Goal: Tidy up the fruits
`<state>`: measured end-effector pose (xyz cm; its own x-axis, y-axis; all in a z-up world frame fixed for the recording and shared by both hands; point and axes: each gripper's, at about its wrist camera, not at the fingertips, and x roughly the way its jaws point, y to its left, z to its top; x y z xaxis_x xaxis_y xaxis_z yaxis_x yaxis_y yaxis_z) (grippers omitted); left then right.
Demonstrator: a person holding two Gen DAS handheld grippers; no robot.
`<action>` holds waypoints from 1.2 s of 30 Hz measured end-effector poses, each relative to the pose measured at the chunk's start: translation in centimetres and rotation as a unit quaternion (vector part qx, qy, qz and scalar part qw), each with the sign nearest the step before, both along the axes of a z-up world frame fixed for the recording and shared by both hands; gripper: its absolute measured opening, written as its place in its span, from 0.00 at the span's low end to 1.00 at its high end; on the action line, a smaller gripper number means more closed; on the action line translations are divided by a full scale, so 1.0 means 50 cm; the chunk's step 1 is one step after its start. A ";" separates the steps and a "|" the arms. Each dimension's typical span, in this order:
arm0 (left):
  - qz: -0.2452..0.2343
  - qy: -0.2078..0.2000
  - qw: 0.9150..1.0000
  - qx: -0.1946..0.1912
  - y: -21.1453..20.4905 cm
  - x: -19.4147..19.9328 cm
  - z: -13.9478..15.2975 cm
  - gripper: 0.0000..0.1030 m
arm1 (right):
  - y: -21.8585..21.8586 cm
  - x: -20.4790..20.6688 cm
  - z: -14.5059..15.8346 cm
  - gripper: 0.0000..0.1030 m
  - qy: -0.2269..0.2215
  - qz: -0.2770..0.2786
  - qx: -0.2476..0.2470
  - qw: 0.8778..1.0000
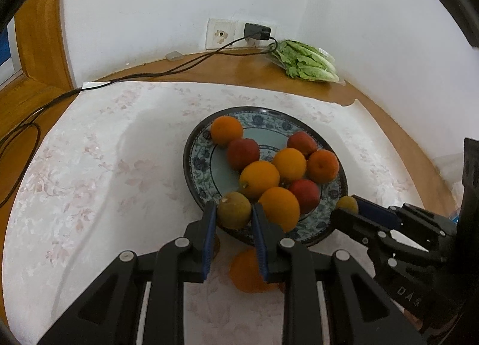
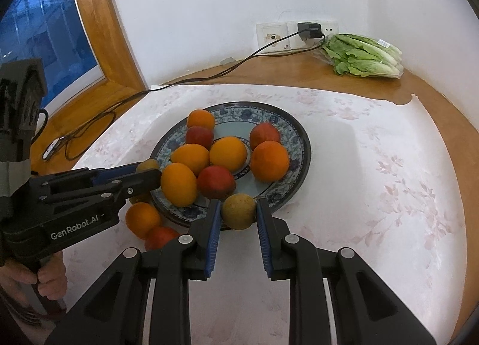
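A blue-patterned plate [image 1: 197,162] [image 2: 296,138] on the white floral cloth holds several oranges [image 1: 259,178] [image 2: 228,154] and red fruits [image 1: 242,153] [image 2: 216,182]. My left gripper [image 1: 233,210] is shut on a brownish-green fruit [image 1: 234,209] at the plate's near-left rim; it also shows in the right wrist view [image 2: 143,172]. My right gripper [image 2: 239,210] is shut on a second brownish-green fruit [image 2: 239,210] at the plate's near rim; it also shows in the left wrist view [image 1: 348,205]. An orange [image 2: 143,219] and a red fruit [image 2: 160,237] lie on the cloth beside the plate.
A bagged lettuce [image 1: 305,60] [image 2: 363,56] lies at the back right by the wall. A black charger [image 1: 259,32] is plugged into the wall socket, and its cable [image 1: 119,78] runs left across the wooden table. A window frame [image 2: 98,30] stands at the left.
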<state>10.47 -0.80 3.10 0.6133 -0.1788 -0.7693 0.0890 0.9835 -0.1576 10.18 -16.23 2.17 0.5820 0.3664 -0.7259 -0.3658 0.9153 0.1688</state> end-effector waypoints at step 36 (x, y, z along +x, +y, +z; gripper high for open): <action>0.003 0.001 1.000 0.001 0.024 -0.045 0.014 0.42 | -0.007 -0.030 0.017 0.37 -0.003 -0.009 0.011 1.000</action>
<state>8.20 0.38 3.78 0.6134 -0.1736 -0.7705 0.0830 0.9843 -0.1556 8.66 -16.60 3.00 0.5926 0.3715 -0.7147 -0.3500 0.9179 0.1869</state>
